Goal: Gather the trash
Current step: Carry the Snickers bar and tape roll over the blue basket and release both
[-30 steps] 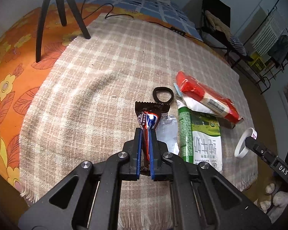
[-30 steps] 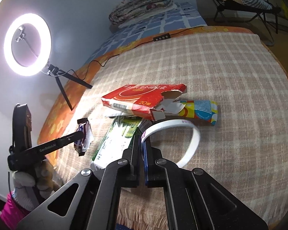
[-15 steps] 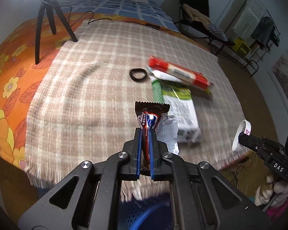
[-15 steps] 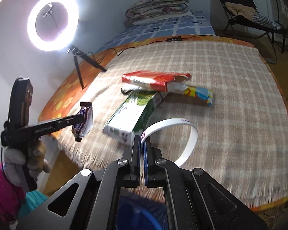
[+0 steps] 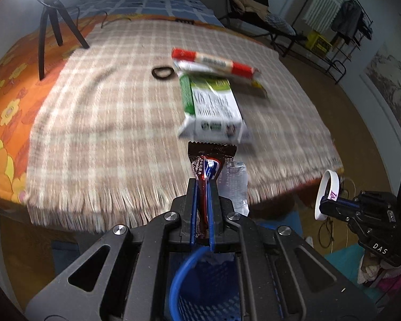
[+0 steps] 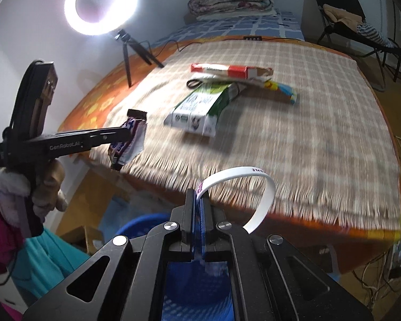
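The left gripper [image 5: 202,187] is pinching a brown, red and blue candy wrapper [image 5: 209,164] between its nearly closed jaws; the wrapper is sticking up past the fingertips, with a silvery torn flap hanging to its right. In the right wrist view the same wrapper [image 6: 129,139] is dangling from the gripper tip, off the fringed front edge of the plaid blanket [image 5: 115,112]. A gloved hand [image 6: 32,187] is gripping that tool's handle.

The right gripper [image 6: 199,200] is clamping a white wristband [image 6: 243,182] with purple lettering; the band is arching up and to the right from the closed jaws. From the left wrist view it [image 5: 326,198] is showing beyond the table's corner, over the floor.

A blue mesh basket [image 5: 200,286] is lying directly beneath both grippers, seen through the frame of each tool.

Still lying on the blanket, well apart from both tools, are a green and white carton [image 5: 211,107], a red and white box [image 5: 214,61] partly resting on it, a colourful wrapper [image 6: 280,91] under the box, and a black hair tie [image 5: 161,72] just left of them. A ring light [image 6: 101,2] on a tripod is shining at the far left.
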`<state>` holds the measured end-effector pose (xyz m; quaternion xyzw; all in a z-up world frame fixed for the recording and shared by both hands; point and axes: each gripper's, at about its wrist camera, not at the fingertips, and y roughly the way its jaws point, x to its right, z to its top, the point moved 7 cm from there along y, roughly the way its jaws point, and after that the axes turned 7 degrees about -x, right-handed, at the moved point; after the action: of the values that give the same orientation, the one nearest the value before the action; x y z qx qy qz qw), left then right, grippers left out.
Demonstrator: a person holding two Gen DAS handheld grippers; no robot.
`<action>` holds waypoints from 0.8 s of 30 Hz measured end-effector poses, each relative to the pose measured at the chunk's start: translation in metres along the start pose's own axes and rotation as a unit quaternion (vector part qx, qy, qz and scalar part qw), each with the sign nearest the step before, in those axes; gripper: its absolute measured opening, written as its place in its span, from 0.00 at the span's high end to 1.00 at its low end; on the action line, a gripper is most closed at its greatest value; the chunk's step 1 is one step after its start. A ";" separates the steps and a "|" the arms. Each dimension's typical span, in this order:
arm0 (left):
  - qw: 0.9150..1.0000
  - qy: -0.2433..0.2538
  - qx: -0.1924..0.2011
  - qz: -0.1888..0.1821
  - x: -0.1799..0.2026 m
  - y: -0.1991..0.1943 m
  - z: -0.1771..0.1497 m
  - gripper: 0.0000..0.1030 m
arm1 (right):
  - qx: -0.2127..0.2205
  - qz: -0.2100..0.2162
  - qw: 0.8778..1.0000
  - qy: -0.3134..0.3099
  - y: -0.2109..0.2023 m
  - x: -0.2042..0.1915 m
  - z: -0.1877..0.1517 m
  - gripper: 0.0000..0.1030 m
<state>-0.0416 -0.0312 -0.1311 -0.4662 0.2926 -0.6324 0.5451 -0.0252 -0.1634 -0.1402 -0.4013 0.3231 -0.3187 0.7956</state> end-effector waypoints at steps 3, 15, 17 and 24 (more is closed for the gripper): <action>1.000 0.010 -0.015 -0.003 0.005 0.007 -0.018 0.96 | -0.010 -0.002 1.000 -0.006 0.001 -0.008 -0.015 0.99; 0.997 0.037 -0.070 -0.013 0.024 0.030 -0.080 0.96 | -0.051 -0.003 0.999 -0.002 0.019 -0.029 -0.067 0.99; 0.996 0.038 -0.080 -0.014 0.026 0.035 -0.088 0.96 | -0.056 -0.002 0.998 -0.001 0.021 -0.031 -0.075 0.99; 0.993 0.046 -0.110 -0.008 0.029 0.051 -0.115 0.96 | -0.075 0.002 0.997 0.009 0.032 -0.034 -0.099 0.99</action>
<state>-0.1238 -0.0866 -0.2138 -0.4963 0.3809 -0.6215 0.4716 -0.1135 -0.1651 -0.2052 -0.4565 0.3539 -0.2956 0.7609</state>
